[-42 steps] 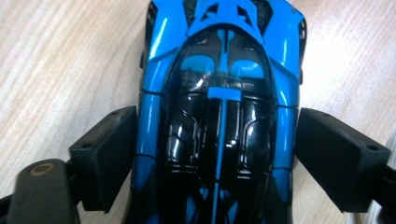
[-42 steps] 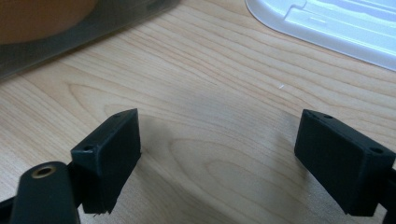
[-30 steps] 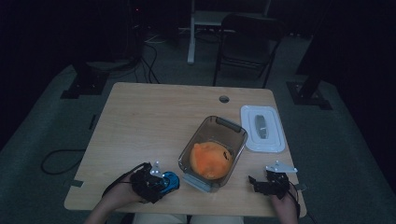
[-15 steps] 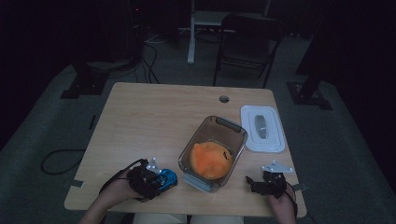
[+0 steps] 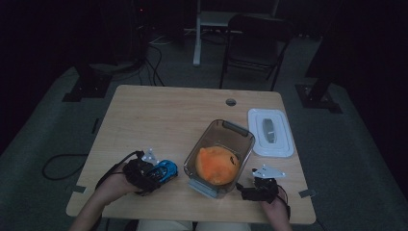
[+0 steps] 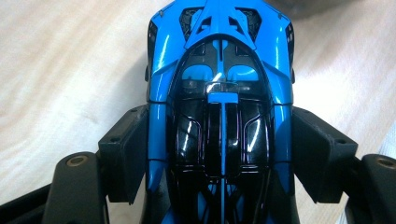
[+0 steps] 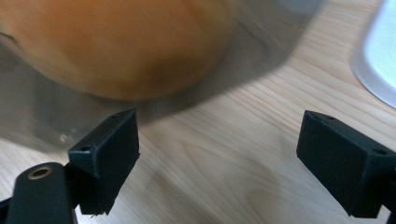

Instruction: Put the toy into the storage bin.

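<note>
- Blue toy car (image 6: 219,116) is pinched in the left hand-held gripper (image 5: 153,174), down at the near-left part of the counter (image 5: 163,115). You can spot it from the high view too (image 5: 163,169), just left of the clear container (image 5: 220,150).
- In the left gripper view both black pads (image 6: 122,156) sit flat against the car's flanks, one on each side, with its nose pointing away from the camera. The pale wood grain runs underneath it; can't really tell whether the wheels are on the counter or a bit off it.
- The jaws have just been closing a touch, with the car between them.
- Right hand-held gripper (image 5: 246,191) is over at the near-right edge, jaws spread wide with nothing but bare wood between them. It's aimed toward the container's near end and sits close to it, not touching.
- The container lies at an angle mid-right with an orange lump (image 5: 217,164) inside. Looks soft, and it's blurry in the right gripper view (image 7: 116,42).
- A white lid (image 5: 270,132) lies flat on the counter just right of the container.
- Room around it is pretty dark, with a folding chair (image 5: 255,38) behind the far edge.
</note>
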The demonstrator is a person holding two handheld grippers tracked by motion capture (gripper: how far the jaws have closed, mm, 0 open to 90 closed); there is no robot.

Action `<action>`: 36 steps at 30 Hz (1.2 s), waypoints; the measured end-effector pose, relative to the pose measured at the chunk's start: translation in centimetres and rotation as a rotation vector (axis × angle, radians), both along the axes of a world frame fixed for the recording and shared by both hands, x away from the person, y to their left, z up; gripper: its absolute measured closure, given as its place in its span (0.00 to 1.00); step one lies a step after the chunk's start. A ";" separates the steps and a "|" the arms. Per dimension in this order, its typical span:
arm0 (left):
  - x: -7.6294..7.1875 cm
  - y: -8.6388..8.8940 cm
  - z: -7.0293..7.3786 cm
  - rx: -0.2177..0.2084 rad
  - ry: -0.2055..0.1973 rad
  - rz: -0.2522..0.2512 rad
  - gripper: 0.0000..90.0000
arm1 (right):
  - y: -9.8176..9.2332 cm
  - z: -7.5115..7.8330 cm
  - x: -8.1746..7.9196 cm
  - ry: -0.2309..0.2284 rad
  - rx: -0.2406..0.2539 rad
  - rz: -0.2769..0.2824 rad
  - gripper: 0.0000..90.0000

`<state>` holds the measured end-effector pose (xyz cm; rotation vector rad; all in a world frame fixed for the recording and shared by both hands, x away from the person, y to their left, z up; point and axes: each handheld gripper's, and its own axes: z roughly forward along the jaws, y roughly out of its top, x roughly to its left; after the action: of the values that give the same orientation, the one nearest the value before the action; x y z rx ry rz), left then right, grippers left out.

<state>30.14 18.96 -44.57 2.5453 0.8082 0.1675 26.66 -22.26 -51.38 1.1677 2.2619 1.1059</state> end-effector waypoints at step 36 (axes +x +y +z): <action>4.3 -4.9 11.2 -0.051 -0.175 0.027 0.32 | 1.5 -1.3 0.4 0.017 -0.101 0.000 0.13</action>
<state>34.45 14.05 -33.42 2.4329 0.7685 0.3679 27.05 -20.74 -52.64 1.1408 2.3017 0.9736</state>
